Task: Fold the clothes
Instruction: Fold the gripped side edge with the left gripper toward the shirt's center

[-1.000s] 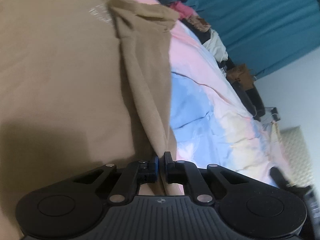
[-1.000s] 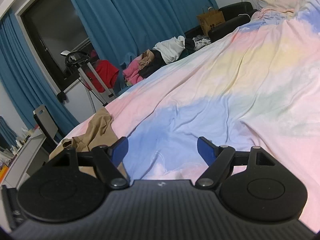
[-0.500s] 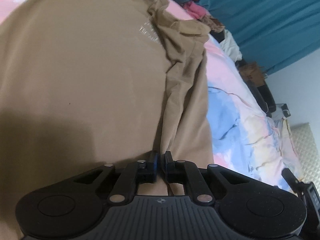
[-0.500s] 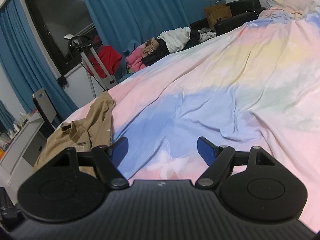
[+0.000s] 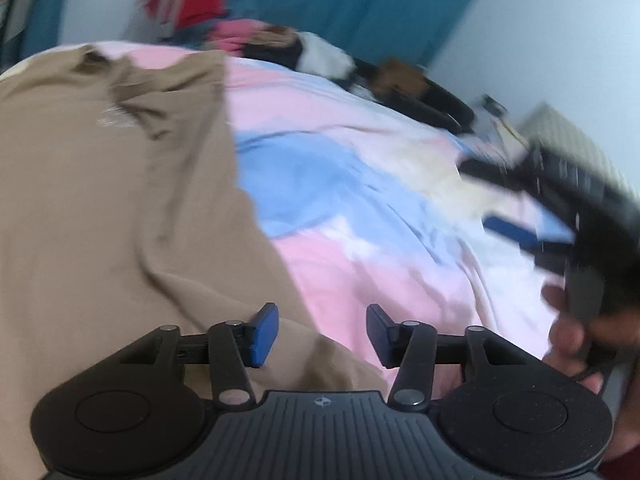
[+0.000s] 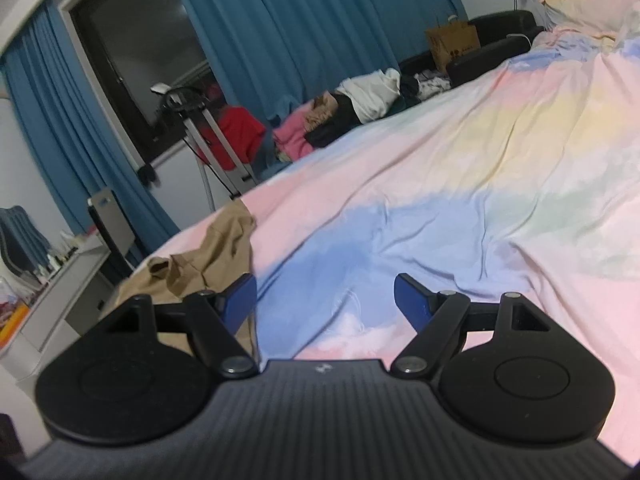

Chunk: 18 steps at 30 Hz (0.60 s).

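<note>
A tan shirt (image 5: 100, 208) lies spread on the pastel bed sheet (image 5: 360, 200), with a small pale print near its collar. My left gripper (image 5: 322, 332) hangs over the shirt's right edge. Its jaws are opening, and the cloth lies below them without either pad pressing on it. In the right wrist view the same shirt (image 6: 208, 256) shows bunched at the bed's left edge. My right gripper (image 6: 324, 300) is open over the blue patch of the sheet (image 6: 440, 216), holding nothing. It also appears blurred as the right gripper (image 5: 504, 204) in the left wrist view, with a hand (image 5: 568, 328) on it.
A pile of clothes (image 6: 352, 108) lines the bed's far edge, beside a brown paper bag (image 6: 452, 42). Blue curtains (image 6: 320, 20) hang behind. A rack with a red garment (image 6: 232, 136) and a white desk (image 6: 60, 280) stand past the left end.
My left gripper has let go of the shirt's folded edge and its jaws have parted. It has rolled and swung right, bringing the sheet and right gripper into view. The right gripper has stayed put.
</note>
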Each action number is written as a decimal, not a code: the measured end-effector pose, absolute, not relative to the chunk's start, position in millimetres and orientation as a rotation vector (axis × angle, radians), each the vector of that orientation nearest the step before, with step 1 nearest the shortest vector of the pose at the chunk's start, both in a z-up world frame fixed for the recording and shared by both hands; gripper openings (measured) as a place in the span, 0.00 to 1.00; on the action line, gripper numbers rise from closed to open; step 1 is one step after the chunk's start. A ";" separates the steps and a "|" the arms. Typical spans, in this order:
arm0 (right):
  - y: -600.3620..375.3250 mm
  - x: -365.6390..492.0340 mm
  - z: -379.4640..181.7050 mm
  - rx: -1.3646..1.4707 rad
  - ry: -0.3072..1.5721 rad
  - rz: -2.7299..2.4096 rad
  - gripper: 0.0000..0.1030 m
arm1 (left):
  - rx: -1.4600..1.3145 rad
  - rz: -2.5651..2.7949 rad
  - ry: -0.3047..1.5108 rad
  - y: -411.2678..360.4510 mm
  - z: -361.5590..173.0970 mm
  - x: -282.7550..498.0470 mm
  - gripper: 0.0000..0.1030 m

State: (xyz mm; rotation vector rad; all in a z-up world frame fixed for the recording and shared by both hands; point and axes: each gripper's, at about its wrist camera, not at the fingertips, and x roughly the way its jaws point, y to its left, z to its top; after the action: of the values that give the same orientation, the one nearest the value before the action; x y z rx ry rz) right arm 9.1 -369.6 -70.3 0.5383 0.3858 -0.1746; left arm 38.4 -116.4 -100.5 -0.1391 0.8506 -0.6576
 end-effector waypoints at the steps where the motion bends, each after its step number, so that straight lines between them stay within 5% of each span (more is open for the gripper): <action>1: -369.4 7.5 -68.9 0.533 0.379 -0.174 0.76 | -0.137 -0.665 0.863 -121.6 -105.9 39.2 0.52; 6: -369.2 7.9 -67.3 0.519 0.373 -0.167 0.76 | -0.065 -0.725 0.859 -134.8 -123.8 25.8 0.58; 11: -372.1 11.5 -71.1 0.527 0.390 -0.164 0.76 | 0.052 -0.735 0.844 -146.6 -138.1 14.2 0.54; 12: -372.5 12.0 -71.9 0.528 0.393 -0.164 0.76 | 0.072 -0.734 0.840 -148.3 -140.4 13.2 0.51; 14: -372.5 12.7 -73.2 0.529 0.399 -0.164 0.76 | 0.081 -0.727 0.849 -147.5 -144.0 13.5 0.23; 16: -371.0 14.2 -74.3 0.525 0.407 -0.165 0.76 | 0.071 -0.718 0.856 -144.3 -145.4 14.4 0.05; 18: -370.2 15.7 -75.7 0.521 0.417 -0.165 0.76 | 0.032 -0.712 0.856 -136.5 -140.6 14.6 0.03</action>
State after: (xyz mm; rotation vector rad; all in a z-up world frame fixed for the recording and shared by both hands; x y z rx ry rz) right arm 15.7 -370.2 -75.7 0.5212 0.4175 -0.1648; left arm 14.6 -136.5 -140.6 0.0317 0.8558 -0.7123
